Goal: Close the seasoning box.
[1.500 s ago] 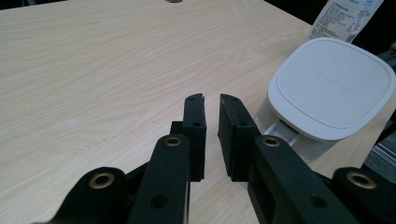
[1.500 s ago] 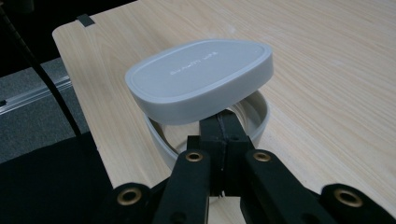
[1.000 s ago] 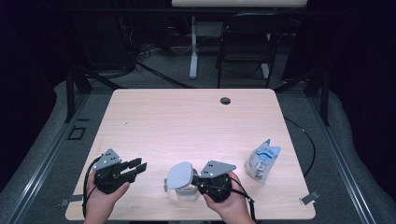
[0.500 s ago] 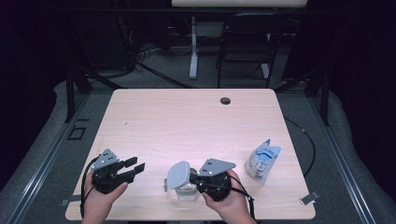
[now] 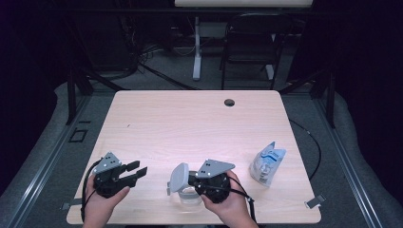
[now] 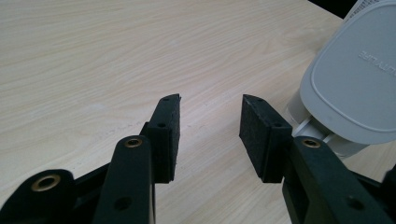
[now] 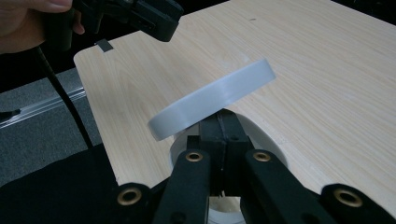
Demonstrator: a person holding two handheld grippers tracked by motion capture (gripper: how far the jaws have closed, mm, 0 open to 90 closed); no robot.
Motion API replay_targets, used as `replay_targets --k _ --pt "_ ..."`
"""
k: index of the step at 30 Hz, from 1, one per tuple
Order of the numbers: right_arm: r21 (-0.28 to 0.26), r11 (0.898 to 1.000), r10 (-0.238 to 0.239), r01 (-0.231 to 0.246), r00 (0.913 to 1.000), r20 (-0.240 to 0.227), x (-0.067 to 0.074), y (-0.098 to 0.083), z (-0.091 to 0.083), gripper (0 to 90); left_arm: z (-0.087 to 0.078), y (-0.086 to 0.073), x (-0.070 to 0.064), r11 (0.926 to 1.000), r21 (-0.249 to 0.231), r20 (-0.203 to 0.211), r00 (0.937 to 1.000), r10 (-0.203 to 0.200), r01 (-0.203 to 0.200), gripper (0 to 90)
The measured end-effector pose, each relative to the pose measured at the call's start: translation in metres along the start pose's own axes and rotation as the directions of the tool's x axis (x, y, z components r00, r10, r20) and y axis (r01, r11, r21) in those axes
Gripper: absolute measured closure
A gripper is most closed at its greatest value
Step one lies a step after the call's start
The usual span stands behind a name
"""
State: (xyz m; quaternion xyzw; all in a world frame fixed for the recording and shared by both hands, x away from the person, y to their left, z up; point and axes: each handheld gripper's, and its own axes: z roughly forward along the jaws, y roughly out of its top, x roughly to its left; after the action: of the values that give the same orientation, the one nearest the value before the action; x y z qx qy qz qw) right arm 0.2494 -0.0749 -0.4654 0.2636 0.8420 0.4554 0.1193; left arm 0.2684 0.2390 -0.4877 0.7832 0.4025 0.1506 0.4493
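Grey oval plastic lid [image 5: 179, 177] of clear container [image 5: 186, 199] is standing tilted at table [image 5: 199, 123] front edge, right hand-held gripper [image 5: 192, 180] clamping it; left hand-held gripper [image 5: 139, 170], jaws just opening, is hovering empty.

A clear container [image 5: 186, 198] with a pale grey lid [image 5: 179, 177] was seen at the table's near edge, about mid-width. The lid [image 7: 212, 99], a flat rounded slab with faint raised lettering on its top [image 6: 358, 78], was swung open and tilted up, attached along 1 side above the clear base.
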Motion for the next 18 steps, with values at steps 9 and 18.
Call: replay_targets --k 9,18 --pt "0.007 1.000 -0.007 0.007 1.0000 -0.001 0.003 0.006 0.003 90.0 0.001 -0.001 -0.006 0.9999 -0.004 0.011 0.9998 0.015 -0.014 60.4" --pt "0.006 1.000 -0.022 0.022 0.9997 -0.007 0.005 0.010 0.000 90.0 -0.003 -0.005 -0.011 0.9999 -0.008 0.026 0.9995 0.015 -0.015 61.6"
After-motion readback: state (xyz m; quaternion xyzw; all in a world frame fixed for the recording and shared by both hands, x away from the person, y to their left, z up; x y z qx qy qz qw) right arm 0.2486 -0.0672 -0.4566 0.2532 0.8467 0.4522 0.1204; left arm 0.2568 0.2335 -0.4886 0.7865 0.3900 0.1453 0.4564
